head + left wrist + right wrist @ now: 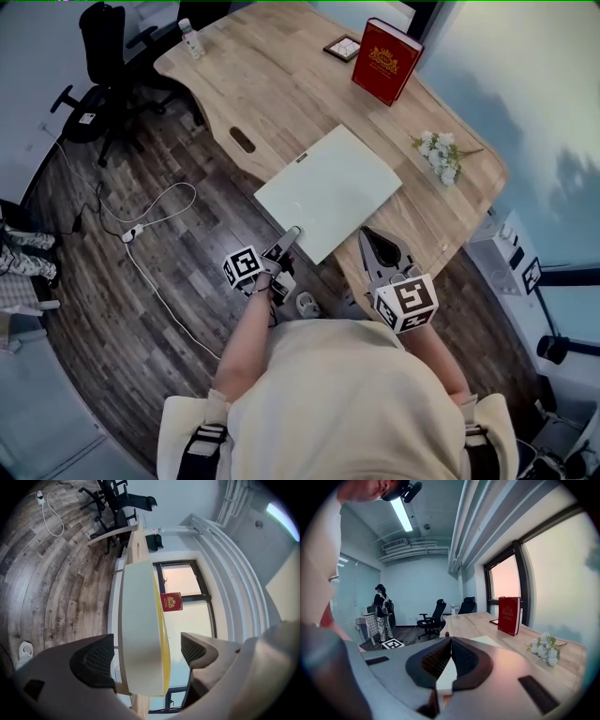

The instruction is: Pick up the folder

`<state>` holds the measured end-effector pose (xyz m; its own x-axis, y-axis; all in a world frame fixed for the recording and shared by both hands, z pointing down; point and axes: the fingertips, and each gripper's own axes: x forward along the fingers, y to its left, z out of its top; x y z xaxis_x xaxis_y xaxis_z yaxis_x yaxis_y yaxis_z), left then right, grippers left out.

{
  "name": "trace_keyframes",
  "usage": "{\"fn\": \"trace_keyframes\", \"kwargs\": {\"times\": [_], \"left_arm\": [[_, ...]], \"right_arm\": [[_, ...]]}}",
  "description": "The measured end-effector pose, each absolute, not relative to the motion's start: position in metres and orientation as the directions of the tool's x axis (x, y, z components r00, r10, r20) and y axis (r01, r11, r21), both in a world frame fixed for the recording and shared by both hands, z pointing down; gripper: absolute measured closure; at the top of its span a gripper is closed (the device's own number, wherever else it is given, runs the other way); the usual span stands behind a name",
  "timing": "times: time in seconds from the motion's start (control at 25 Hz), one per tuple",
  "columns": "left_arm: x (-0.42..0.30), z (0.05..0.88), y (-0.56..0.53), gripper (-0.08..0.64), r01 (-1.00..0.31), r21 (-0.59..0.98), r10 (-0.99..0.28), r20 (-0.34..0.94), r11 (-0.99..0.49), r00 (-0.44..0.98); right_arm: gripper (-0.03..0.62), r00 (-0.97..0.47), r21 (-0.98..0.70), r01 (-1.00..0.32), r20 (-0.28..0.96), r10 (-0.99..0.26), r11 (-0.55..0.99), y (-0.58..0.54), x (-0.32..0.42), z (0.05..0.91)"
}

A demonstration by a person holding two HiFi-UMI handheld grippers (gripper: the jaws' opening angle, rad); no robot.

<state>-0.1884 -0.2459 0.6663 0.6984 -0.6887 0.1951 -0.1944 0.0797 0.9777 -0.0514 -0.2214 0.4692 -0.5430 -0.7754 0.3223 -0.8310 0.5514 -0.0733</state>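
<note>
Left fingers [93, 660] astride folder [140, 634], red book [171, 602] beyond

**Around the counter**

On the light wooden counter [272, 89] we see a red book [387, 58] standing upright at the far side, with a small framed picture [342, 47] lying just left of it. White flowers [441, 156] lie nearer, on the right. A bottle [190, 38] stands at the far left corner, near a black office chair [105, 56]. A power strip [131, 232] lies on the plank floor [112, 309].

Daylight from window [555, 588], ceiling strip light [401, 513] on, fisheye-warped edges, dark corners
</note>
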Motion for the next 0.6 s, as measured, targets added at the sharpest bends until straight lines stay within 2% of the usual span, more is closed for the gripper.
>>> {"fn": "trace_keyframes", "kwargs": {"times": [0.6], "left_arm": [[-0.163,0.681,-0.28,0.14,-0.096,0.992,-0.691,0.124,0.08,0.712]], "right_arm": [[0.574,-0.531,-0.091,-0.839,0.351,-0.771,0.537,-0.228,-0.039,0.479]]}}
